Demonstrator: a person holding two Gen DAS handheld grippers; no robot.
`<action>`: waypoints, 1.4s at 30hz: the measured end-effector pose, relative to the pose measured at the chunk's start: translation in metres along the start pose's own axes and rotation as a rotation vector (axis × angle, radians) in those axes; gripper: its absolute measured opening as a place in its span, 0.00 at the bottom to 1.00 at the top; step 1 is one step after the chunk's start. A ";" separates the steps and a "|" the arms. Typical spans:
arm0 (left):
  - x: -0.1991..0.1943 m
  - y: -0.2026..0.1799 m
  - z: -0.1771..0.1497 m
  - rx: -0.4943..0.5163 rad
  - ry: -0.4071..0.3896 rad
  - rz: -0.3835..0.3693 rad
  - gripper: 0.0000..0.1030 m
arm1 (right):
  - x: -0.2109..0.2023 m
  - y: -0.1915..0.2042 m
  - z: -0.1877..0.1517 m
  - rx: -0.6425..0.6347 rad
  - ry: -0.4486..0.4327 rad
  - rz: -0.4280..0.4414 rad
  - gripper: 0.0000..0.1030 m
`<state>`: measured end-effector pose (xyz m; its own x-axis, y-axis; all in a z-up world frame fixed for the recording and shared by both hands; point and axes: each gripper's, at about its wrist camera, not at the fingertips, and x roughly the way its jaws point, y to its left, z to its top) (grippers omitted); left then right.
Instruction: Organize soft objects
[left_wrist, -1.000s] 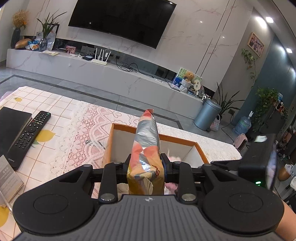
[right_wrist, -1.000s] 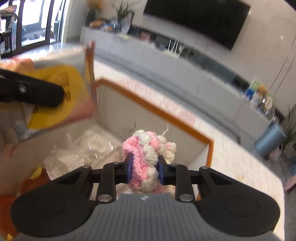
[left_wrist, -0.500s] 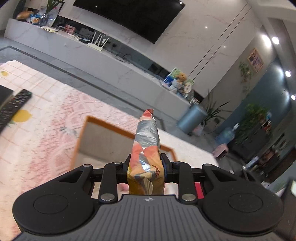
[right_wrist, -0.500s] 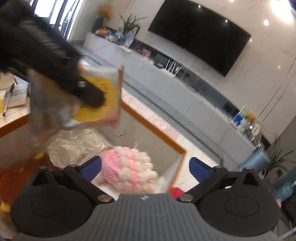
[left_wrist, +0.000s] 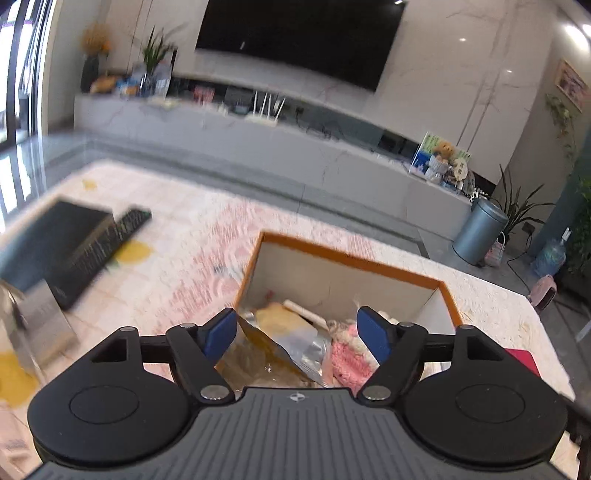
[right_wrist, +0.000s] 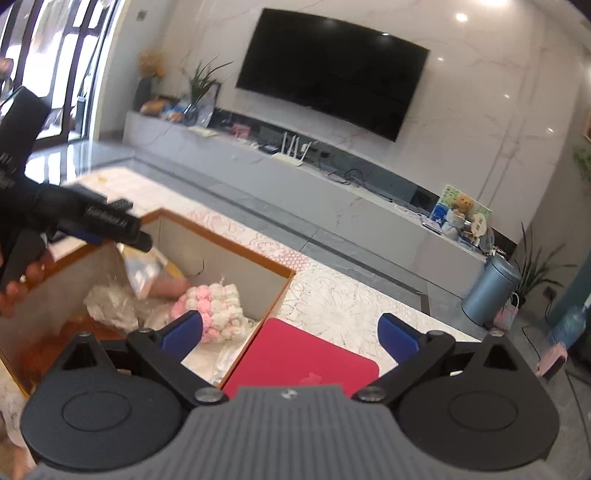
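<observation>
Just let go: left gripper (left_wrist: 296, 329) jaws newly spread above foil snack bag (left_wrist: 284, 345), right gripper (right_wrist: 291, 330) wide and empty, pink-and-white knitted piece (right_wrist: 212, 308) dropped in orange-rimmed box (right_wrist: 229, 242), 2 items stowed.

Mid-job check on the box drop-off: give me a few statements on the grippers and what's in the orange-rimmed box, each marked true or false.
1. The left gripper grips the foil snack packet. False: its jaws have just been opening, and the packet lies loose in the orange-rimmed white box.
2. The right gripper is open and empty. True.
3. The pink and white crocheted piece lies inside the box. True.
4. The flat red case is in the box. False: it lies on the lace tablecloth beside the box.
5. A crumpled clear plastic bag lies in the box. True.
</observation>
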<state>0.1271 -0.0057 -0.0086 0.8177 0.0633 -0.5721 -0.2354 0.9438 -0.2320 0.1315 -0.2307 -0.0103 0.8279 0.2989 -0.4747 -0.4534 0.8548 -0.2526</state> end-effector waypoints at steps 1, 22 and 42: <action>-0.008 -0.004 0.001 0.031 -0.019 0.002 0.86 | -0.003 0.001 0.001 0.009 -0.005 -0.001 0.96; -0.136 -0.030 -0.020 0.270 -0.332 0.005 0.92 | -0.050 0.058 -0.025 0.431 -0.089 0.080 0.97; -0.142 -0.005 -0.058 0.239 -0.308 -0.024 0.92 | -0.082 0.089 -0.033 0.383 -0.114 0.074 0.97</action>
<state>-0.0184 -0.0380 0.0288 0.9494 0.1000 -0.2978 -0.1147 0.9929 -0.0323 0.0127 -0.1933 -0.0214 0.8384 0.3924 -0.3782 -0.3751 0.9189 0.1219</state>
